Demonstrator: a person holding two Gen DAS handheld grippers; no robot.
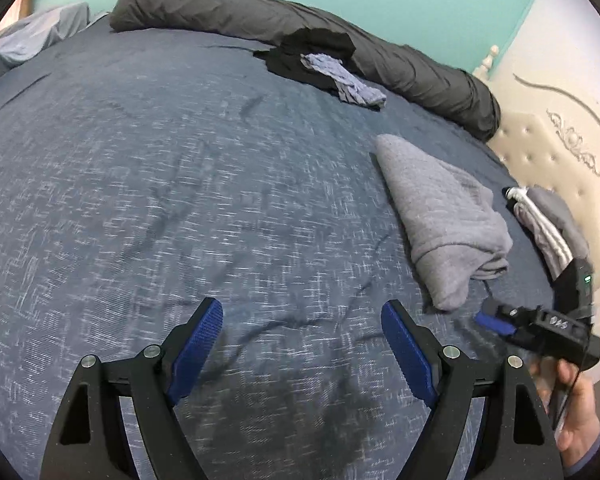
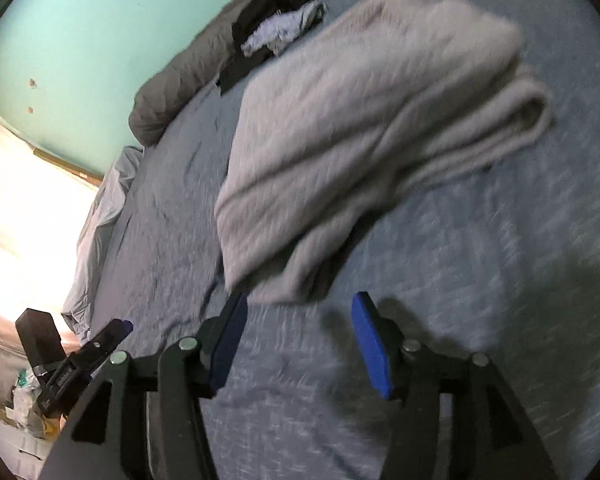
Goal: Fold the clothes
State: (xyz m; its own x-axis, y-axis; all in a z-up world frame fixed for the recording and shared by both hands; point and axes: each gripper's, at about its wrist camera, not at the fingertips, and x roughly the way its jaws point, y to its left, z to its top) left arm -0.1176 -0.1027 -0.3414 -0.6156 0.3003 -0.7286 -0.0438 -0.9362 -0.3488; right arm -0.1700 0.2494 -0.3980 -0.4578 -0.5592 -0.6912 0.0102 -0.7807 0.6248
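A folded grey garment lies on the blue bedspread, right of centre; it fills the upper middle of the right wrist view, just beyond my right gripper. My left gripper is open and empty above bare bedspread, left of the garment. My right gripper is open and empty, its fingertips just short of the garment's near edge; it also shows in the left wrist view. A black garment with a light blue one on it lies at the back, also in the right wrist view.
A rolled dark grey duvet runs along the far edge by the teal wall. Folded grey clothes with white stripes lie at the right by the cream headboard. A light blue sheet hangs at the bed's left side.
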